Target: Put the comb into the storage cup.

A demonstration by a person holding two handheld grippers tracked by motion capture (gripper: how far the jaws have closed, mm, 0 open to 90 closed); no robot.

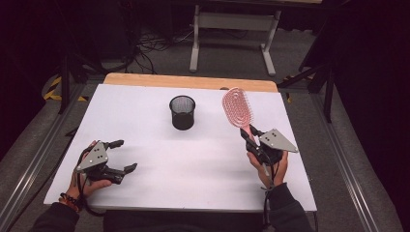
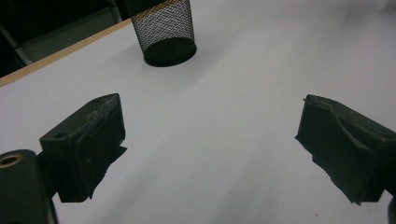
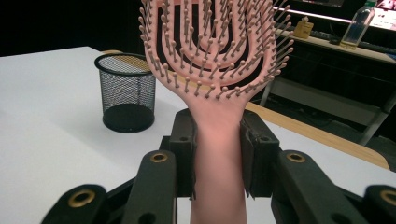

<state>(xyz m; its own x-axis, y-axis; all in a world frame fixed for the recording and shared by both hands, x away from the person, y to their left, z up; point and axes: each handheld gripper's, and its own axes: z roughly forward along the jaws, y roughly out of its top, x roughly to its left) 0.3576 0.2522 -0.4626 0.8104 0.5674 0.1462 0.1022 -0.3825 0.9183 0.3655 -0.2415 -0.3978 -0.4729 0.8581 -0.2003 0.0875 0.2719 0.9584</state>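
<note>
A pink hairbrush (image 1: 237,108) stands raised above the right side of the white table (image 1: 145,121), head up. My right gripper (image 1: 251,136) is shut on its handle. In the right gripper view both black pads press the pink handle (image 3: 218,154), and the bristled head (image 3: 217,42) rises above them. A black mesh cup (image 1: 182,112) stands upright at the middle back of the table, to the left of the brush; the same cup (image 3: 126,91) sits left of the brush head here. My left gripper (image 1: 123,155) rests at the front left, open, nothing between its jaws. Ahead of it stands the mesh cup (image 2: 164,32).
A wooden strip (image 1: 191,81) runs along the table's far edge. Beyond it stand a white-legged bench (image 1: 234,34) and cables on the floor. Metal rails (image 1: 348,169) flank the table. A bottle (image 3: 357,25) stands on a far shelf.
</note>
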